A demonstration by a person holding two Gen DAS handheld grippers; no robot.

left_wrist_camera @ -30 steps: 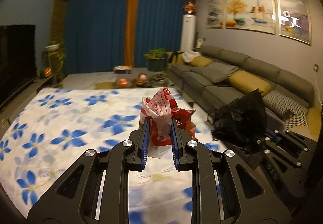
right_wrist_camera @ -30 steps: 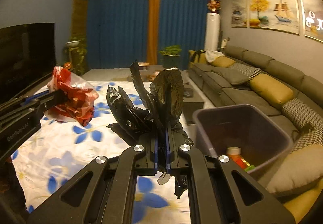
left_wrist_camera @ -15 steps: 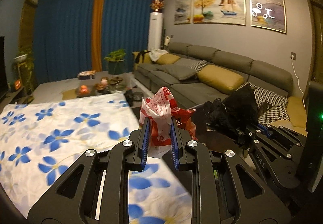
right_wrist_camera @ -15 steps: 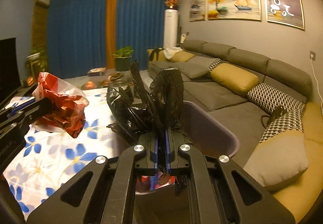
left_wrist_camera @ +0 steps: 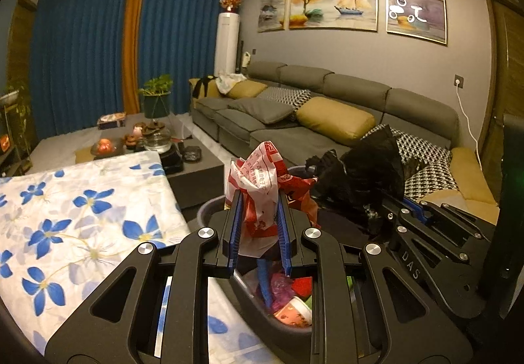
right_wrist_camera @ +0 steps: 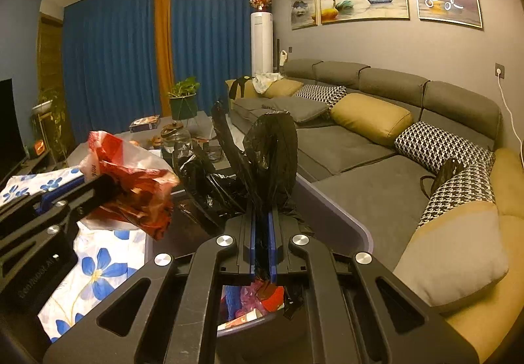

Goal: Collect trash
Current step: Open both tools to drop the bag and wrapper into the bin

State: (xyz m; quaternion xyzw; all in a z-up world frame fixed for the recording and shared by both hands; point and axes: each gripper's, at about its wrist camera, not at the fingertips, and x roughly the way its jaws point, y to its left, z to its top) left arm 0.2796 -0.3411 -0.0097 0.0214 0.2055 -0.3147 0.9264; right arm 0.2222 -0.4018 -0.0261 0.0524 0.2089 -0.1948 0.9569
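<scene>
Grippers: two, both over the bin (left_wrist_camera: 209, 206).
Left gripper (left_wrist_camera: 260, 200): pinching one red-and-white plastic bag (left_wrist_camera: 262, 180); its print is too small to read.
Right gripper (right_wrist_camera: 262, 220): pressed tight on one black bag (right_wrist_camera: 271, 147).
Writing: "DAS" on the right gripper's arm.
Edges: floral cloth (left_wrist_camera: 82, 210) left of the bin, sofa (right_wrist_camera: 360, 147) right.
Paintings: three.

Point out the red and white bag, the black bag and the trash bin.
red and white bag (left_wrist_camera: 262, 187), left wrist view, crumpled part above the fingers.
black bag (right_wrist_camera: 271, 154), right wrist view, upright folded part.
trash bin (right_wrist_camera: 347, 220), right wrist view, far rim.
</scene>
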